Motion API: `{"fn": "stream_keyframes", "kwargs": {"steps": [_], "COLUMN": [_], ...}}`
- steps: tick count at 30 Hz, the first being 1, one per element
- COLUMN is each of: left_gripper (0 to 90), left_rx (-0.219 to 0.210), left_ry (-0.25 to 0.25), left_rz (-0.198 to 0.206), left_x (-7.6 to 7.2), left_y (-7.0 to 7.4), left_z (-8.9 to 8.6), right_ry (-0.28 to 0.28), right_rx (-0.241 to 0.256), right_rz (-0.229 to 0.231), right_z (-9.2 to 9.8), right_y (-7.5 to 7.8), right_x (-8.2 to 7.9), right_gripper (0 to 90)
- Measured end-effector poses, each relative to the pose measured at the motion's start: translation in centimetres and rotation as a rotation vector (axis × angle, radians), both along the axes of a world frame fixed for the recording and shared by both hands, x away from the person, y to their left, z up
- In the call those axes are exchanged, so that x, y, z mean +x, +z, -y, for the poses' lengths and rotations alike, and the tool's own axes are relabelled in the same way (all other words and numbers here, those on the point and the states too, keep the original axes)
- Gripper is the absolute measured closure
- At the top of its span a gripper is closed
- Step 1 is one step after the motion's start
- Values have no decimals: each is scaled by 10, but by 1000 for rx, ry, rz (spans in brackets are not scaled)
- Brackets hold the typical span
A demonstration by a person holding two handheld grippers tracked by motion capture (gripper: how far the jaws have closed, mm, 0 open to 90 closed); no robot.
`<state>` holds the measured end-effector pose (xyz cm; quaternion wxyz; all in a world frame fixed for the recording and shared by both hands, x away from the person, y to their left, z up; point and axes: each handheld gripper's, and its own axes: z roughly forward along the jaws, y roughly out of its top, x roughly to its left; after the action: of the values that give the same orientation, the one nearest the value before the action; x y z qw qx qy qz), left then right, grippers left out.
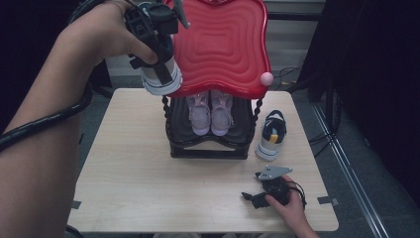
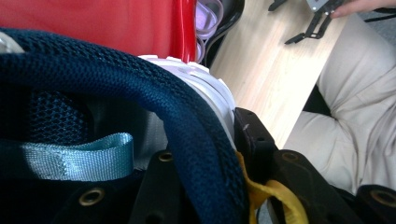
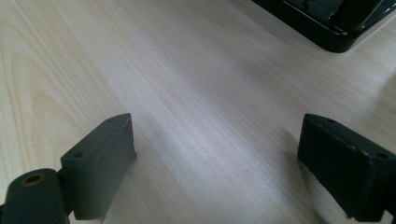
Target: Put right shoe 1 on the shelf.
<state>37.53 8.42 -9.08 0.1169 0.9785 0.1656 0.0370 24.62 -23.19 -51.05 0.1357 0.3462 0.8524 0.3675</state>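
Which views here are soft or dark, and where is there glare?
High view: dim, dark surroundings, table evenly lit. Left gripper view: the held sneaker is close, its navy collar soft and shadowed. Right gripper view: sharp wood grain, a pale sheen mid-table, highlights on the black rack base.

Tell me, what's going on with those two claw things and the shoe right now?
Left gripper shut on navy sneaker, raised beside red top shelf. Right gripper open, low over table. Second sneaker waits beside rack.

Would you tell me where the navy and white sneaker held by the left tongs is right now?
In the high view, the navy and white sneaker hangs clamped in the left tongs at upper left, beside the red wavy top shelf of the shoe rack.
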Motion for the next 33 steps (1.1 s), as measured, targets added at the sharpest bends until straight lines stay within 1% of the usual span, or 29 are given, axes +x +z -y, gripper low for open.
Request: {"fn": "stream_keyframes", "kwargs": {"steps": [5, 8, 9, 11, 14, 21, 24, 27, 30, 33], "left_gripper": [733, 733, 734, 734, 734, 735, 735, 735, 735, 736], "left_rx": [-2, 4, -1, 7, 6, 27, 36, 32, 43, 42], "left_ry": [-24, -39, -37, -45, -57, -107, -121, -126, -132, -131], "left_rz": [8, 22, 28, 36, 41, 55, 63, 68, 79, 84], "left_x": [3, 4, 5, 6, 8, 13, 15, 17, 20, 24], "left_y": [1, 2, 2, 1, 0, -3, -5, -6, -7, -8], "left_z": [12, 21, 23, 27, 34, 51, 59, 64, 70, 74], "right_ry": [-1, 0, 0, 0, 0, 0, -1, 0, 0, 0], "right_rx": [0, 0, 0, 0, 0, 0, 0, 0, 0, 0], "right_rz": [-1, 0, -1, -1, -1, 0, -1, -1, 0, -1], "right_z": [0, 0, 0, 0, 0, 0, 0, 0, 0, 0], "right_y": [0, 0, 0, 0, 0, 0, 0, 0, 0, 0], "right_x": [0, 0, 0, 0, 0, 0, 0, 0, 0, 0], "right_gripper": [103, 103, 104, 104, 104, 104, 104, 104, 104, 104]}}
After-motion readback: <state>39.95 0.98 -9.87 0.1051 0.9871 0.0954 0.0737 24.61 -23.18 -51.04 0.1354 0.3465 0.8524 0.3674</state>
